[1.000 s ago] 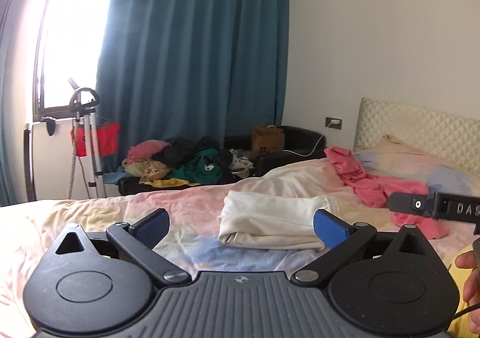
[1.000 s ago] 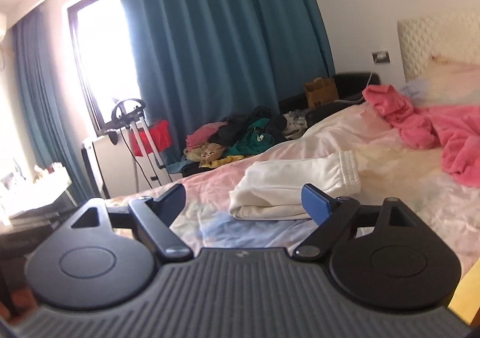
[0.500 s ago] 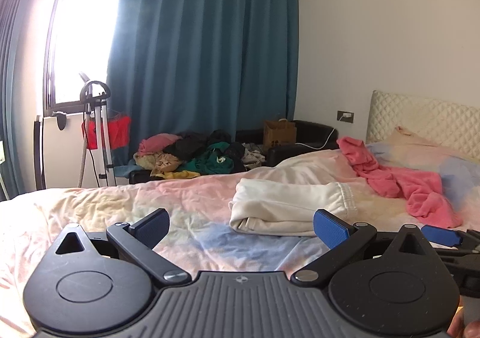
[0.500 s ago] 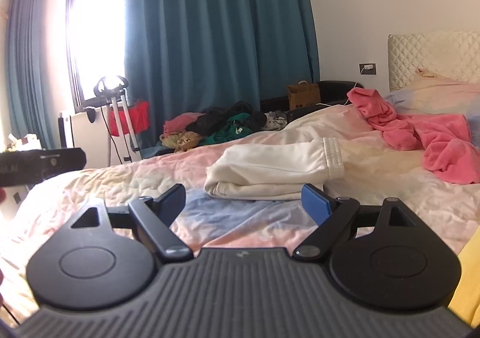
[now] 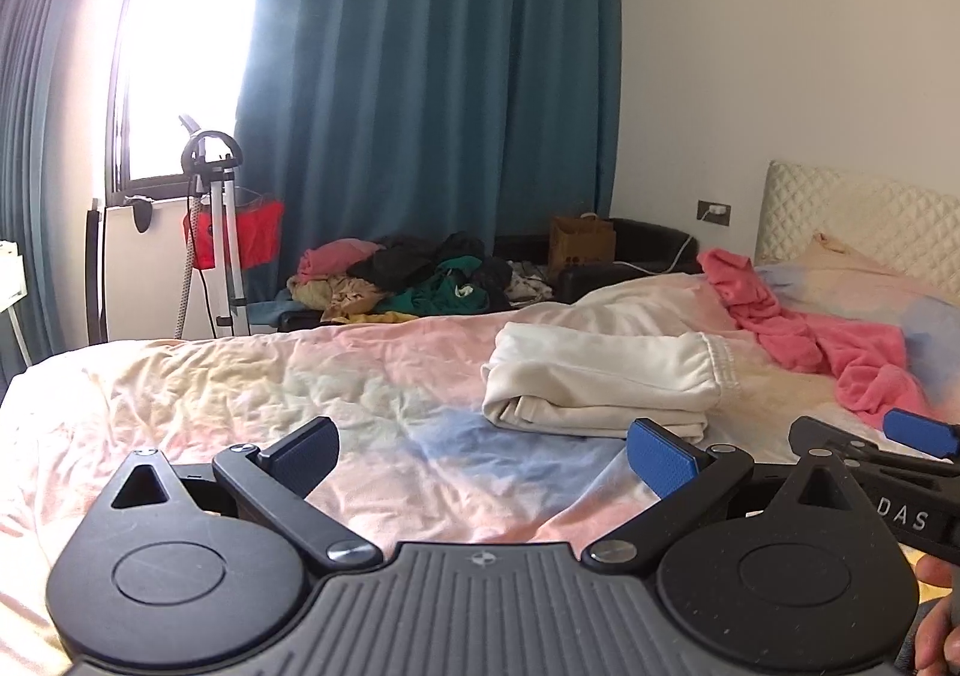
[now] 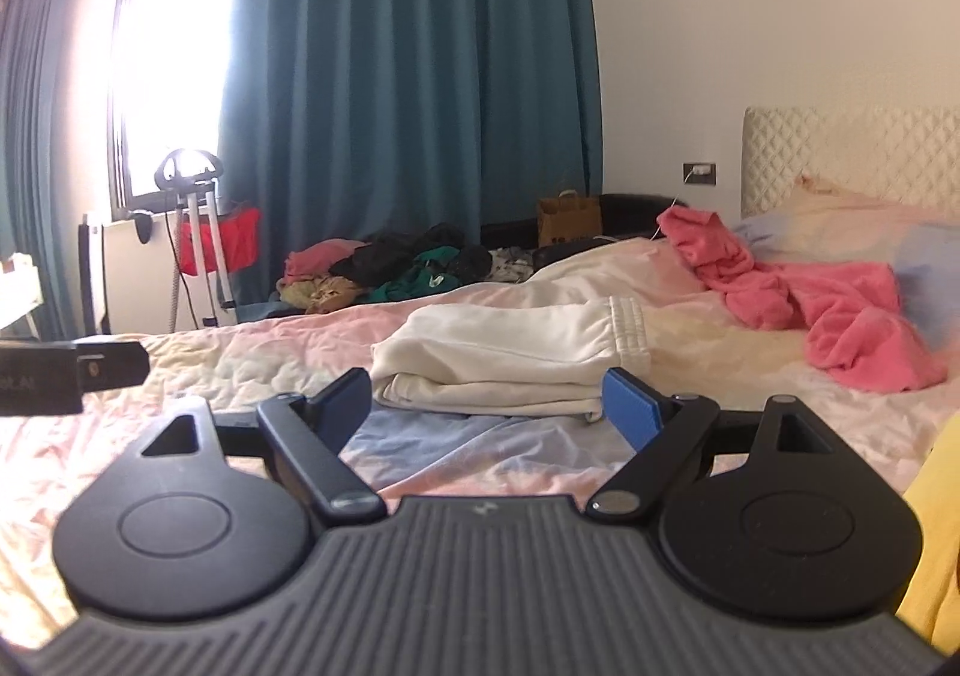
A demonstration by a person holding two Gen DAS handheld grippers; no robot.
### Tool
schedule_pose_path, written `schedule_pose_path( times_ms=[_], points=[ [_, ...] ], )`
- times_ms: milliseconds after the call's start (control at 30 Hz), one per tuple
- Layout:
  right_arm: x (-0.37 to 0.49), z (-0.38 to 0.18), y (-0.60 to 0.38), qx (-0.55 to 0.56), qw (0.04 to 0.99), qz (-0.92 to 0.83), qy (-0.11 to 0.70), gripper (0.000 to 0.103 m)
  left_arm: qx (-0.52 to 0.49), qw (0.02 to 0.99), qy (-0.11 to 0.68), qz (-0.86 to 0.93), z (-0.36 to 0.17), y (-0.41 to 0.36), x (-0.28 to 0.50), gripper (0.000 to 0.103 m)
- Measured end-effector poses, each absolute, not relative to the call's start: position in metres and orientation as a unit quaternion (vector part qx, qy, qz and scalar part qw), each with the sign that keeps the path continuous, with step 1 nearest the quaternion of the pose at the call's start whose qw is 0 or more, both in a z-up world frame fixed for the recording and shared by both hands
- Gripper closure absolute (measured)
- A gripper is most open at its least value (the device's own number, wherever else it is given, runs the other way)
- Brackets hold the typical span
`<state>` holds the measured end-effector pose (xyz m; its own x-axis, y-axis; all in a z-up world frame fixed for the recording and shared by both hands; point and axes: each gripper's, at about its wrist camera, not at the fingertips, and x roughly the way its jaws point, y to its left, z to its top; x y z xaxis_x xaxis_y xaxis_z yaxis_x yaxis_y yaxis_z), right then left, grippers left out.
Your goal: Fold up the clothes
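Yellow fabric (image 6: 936, 508) only in right wrist view.

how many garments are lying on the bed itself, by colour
cream folded garment: 1
pink crumpled garment: 1
total: 2
Both lie on the bedspread; the heap of clothes beyond the bed is not counted.

A home bedroom: a bed (image 5: 360, 376) with quilted headboard (image 5: 864, 232), teal curtains (image 5: 432, 106) and a clothes heap (image 5: 420, 280) by the window (image 5: 186, 46).
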<state>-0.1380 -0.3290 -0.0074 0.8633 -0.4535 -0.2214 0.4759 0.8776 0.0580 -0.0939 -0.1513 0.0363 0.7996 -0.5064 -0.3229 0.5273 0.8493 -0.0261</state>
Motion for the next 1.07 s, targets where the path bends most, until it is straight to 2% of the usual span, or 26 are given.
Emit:
schedule_pose_path(
  times_ms=[1067],
  points=[
    [-0.129, -0.01, -0.327, 0.058, 0.963, -0.237, 0.119, 0.018, 0.03, 0.951, 0.167, -0.259, 0.018, -0.148, -0.09, 0.0]
  ],
)
